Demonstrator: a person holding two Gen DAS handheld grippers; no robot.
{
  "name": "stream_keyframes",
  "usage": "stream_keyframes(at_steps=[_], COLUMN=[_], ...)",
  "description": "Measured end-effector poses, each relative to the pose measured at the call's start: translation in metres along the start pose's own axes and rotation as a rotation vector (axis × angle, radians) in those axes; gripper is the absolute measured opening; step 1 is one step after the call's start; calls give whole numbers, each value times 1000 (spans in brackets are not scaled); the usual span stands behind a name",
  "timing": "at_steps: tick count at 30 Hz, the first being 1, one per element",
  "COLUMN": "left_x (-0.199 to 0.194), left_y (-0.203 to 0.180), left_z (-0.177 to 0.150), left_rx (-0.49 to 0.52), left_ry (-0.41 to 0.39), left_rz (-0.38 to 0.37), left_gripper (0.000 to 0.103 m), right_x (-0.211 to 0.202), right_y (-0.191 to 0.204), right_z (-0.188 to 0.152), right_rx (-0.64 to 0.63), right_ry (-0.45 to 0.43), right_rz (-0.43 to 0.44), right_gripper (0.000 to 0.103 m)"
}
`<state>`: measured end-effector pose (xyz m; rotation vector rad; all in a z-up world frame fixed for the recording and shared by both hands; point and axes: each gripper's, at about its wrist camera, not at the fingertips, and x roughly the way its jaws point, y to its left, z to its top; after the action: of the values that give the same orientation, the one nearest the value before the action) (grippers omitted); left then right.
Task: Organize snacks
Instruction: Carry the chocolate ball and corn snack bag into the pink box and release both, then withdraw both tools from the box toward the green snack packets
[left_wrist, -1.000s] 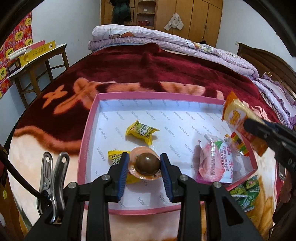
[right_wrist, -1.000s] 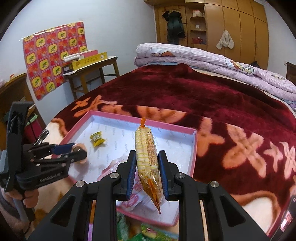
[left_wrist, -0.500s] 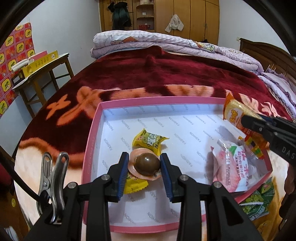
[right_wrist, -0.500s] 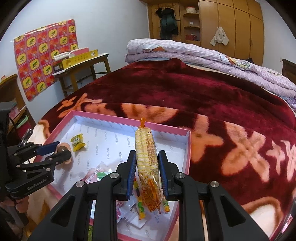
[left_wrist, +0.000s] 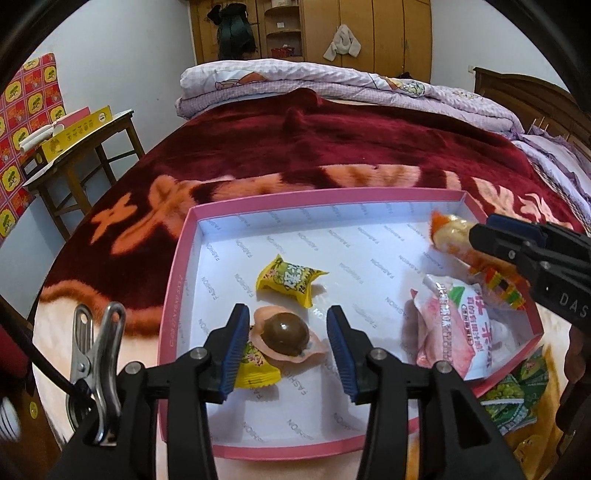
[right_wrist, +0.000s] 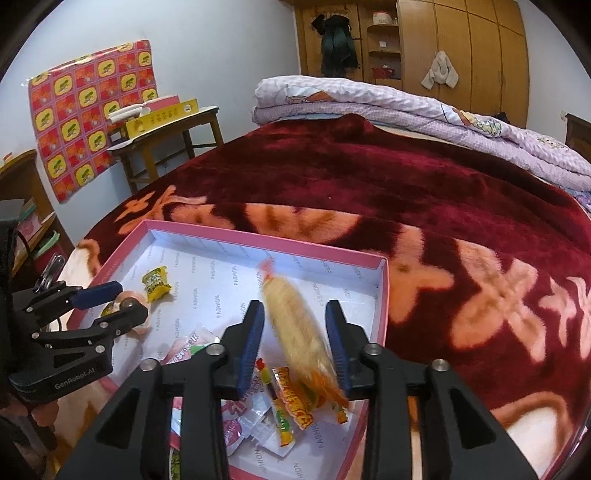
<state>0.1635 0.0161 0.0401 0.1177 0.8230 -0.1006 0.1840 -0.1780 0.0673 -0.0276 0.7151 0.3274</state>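
1. The left gripper (left_wrist: 284, 338) tilts down over the pink box (left_wrist: 173, 295); its jaws are opening, clear of the egg packet (left_wrist: 284, 334) lying near the box's left wall.
2. The right gripper (right_wrist: 295, 336) angles down likewise, jaws opening around the blurred corn-snack bag (right_wrist: 299, 325) by the right wall.

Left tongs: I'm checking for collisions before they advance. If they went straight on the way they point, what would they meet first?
Probably the round brown snack in its pink wrapper, lying on the pink box's white floor between the opening left tongs; depth is uncertain.

Plush blanket (left_wrist: 258, 155), glossy wrappers (left_wrist: 288, 280)
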Motion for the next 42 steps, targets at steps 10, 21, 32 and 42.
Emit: stream_keyframes(at_steps=[10, 21, 32, 42], left_x=[-11, -38, -65, -78], left_y=[4, -3, -10, -8], left_z=[1, -3, -17, -29], left_rx=[-15, 11, 7, -11], left_ry=[-7, -9, 5, 8], left_rz=[1, -32, -81, -95], left_gripper=[60, 60, 60, 60], right_x=[-12, -34, -59, -76], right_y=[8, 18, 30, 34], right_z=[1, -5, -20, -36], right_rx=[-16, -4, -4, 12], right_ry=[-27, -30, -30, -22], right_rz=[4, 25, 47, 62], right_gripper=[47, 47, 47, 47])
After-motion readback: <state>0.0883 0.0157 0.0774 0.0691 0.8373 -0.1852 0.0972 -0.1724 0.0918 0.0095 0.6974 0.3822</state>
